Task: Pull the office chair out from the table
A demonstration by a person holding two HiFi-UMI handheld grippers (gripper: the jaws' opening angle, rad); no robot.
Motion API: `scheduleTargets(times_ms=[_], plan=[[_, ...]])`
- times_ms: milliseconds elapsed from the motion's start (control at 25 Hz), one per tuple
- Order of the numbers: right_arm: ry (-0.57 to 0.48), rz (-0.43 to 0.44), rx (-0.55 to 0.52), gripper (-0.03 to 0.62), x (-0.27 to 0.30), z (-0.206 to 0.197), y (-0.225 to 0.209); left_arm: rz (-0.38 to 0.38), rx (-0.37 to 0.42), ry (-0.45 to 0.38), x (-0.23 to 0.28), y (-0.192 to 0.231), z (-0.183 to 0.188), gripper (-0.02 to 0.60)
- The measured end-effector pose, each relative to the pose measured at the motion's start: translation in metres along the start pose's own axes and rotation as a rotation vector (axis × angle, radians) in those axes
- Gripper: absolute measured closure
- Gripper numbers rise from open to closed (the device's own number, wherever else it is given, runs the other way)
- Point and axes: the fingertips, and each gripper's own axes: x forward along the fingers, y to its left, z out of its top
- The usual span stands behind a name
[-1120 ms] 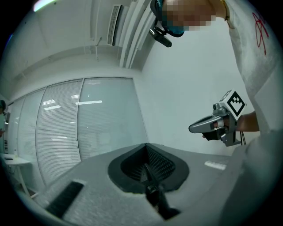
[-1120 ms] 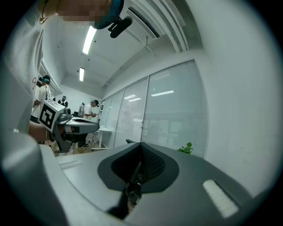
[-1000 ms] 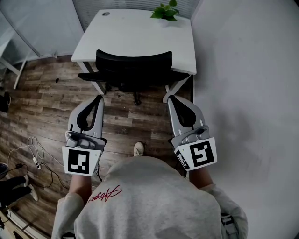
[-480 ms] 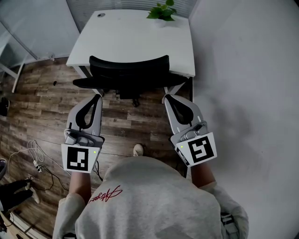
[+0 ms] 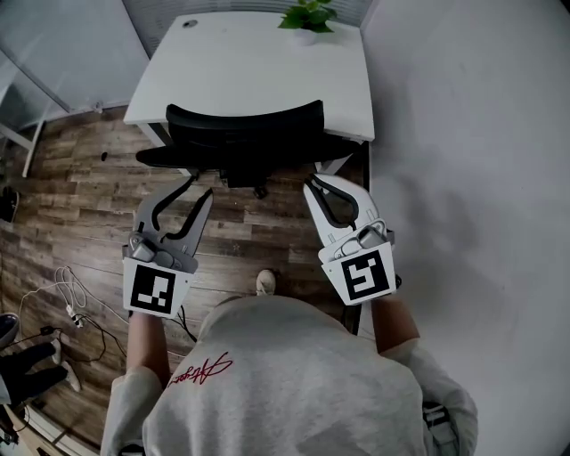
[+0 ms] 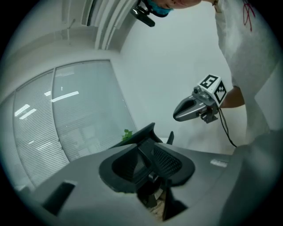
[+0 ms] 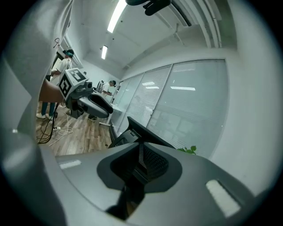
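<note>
Office chair (image 5: pixel 245 134): seat and most of the base hidden under the table (image 5: pixel 258 67) and behind its own backrest. Potted plant (image 5: pixel 307 15) — leaves cropped by the head view's top edge. Floor cables (image 5: pixel 58 294): cut off at the left edge. Distant people (image 7: pixel 64 66), right gripper view — too small to make out, one partly behind a forearm.

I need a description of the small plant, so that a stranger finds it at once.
Find the white table beside the wall, with the black office chair at its near side. At the table's far edge, toward the wall, sits the plant. It is the only green, leafy thing here.
</note>
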Motion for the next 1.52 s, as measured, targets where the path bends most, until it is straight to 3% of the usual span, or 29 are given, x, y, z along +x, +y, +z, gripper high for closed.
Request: scheduleTargets(times_ms=[360,760,1240,1520], plan=[[0.066,0.098,-0.031,0.486,0.016,-0.019,0.01,-0.149,0.03,0.076,0.01,-0.021,-0.024,0.388],[0.152,0.144,-0.191,0.437,0.033,-0.045,0.013,-0.149,0.007,0.185,0.024,-0.016,-0.064,0.36],[0.247,0.146,-0.27,0.436,0.058,-0.083,0.008,-0.127,0.166,0.348,0.055,-0.007,-0.115,0.334],[0.305,0.169,-0.334,0.422,0.072,-0.1,0.011,-0.149,0.195,0.391,0.068,-0.007,-0.132,0.322]])
